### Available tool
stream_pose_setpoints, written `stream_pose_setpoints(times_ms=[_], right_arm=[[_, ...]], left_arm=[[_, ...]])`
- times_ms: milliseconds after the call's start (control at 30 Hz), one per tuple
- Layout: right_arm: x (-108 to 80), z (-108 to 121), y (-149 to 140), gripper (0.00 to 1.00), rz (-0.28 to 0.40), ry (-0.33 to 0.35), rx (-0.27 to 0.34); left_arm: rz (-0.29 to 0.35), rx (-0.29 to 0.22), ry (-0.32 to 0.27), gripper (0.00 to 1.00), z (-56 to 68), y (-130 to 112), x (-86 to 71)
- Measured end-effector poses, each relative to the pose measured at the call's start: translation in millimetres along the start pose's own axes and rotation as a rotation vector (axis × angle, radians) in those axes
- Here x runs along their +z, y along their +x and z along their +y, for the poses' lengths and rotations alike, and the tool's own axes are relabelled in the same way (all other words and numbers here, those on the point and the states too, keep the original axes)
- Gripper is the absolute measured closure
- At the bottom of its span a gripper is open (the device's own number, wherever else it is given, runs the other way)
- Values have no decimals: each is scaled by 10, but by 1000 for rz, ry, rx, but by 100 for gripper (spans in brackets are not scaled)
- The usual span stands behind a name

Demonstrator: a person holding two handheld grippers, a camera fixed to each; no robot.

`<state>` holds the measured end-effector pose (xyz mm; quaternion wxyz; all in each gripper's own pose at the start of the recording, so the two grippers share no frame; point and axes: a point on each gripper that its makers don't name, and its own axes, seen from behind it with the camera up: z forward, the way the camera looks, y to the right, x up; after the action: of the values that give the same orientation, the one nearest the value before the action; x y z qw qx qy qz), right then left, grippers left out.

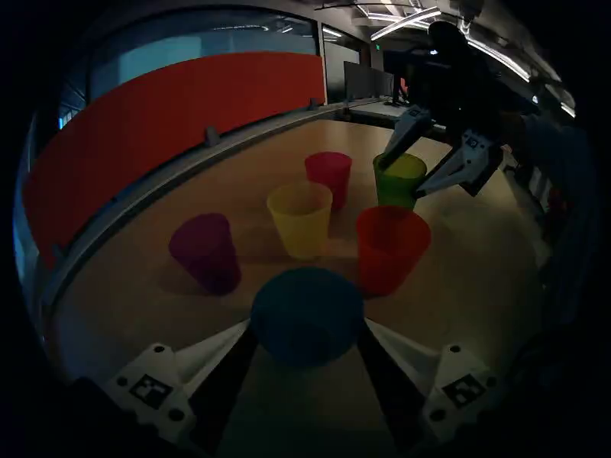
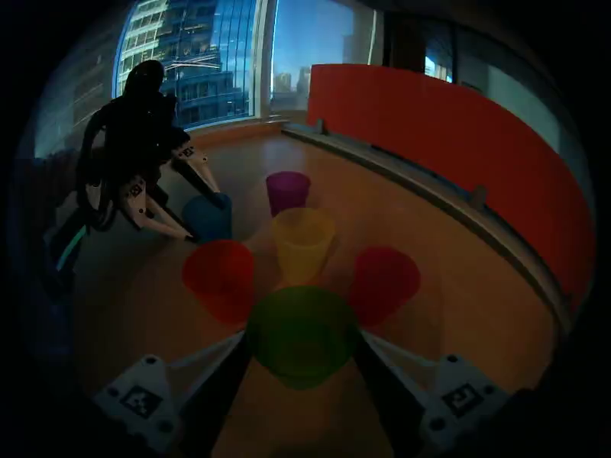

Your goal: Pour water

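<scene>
Early on: not yet tipped or poured. Clasps blue cup at 6 o'clock on the bench, left gripper fingers closed against both sides; likewise green cup in right gripper. Cannot tell whether water sits inside either; too dim. Toward 12 o'clock, yellow cup upright.

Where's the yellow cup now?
In the left gripper view the yellow cup stands beyond the blue cup, between the purple cup at left and the red cup at right.
</scene>
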<state>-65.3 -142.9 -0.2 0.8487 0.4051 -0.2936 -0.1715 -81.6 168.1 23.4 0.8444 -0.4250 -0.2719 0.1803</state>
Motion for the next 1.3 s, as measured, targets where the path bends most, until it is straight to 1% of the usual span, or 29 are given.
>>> stream_pose_setpoints(times_ms=[467,967,1100,1300], right_arm=[[40,-33,-23,9,1,2,4],[100,-58,-128,9,3,-2,21],[98,-67,-165,9,2,-4,27],[79,-65,-195,9,4,-8,34]], left_arm=[[-32,1,6,13,7,-114,-17],[-48,0,13,13,29,-262,-146],[-53,1,11,13,53,-294,-180],[-52,-7,18,13,38,-303,-226]])
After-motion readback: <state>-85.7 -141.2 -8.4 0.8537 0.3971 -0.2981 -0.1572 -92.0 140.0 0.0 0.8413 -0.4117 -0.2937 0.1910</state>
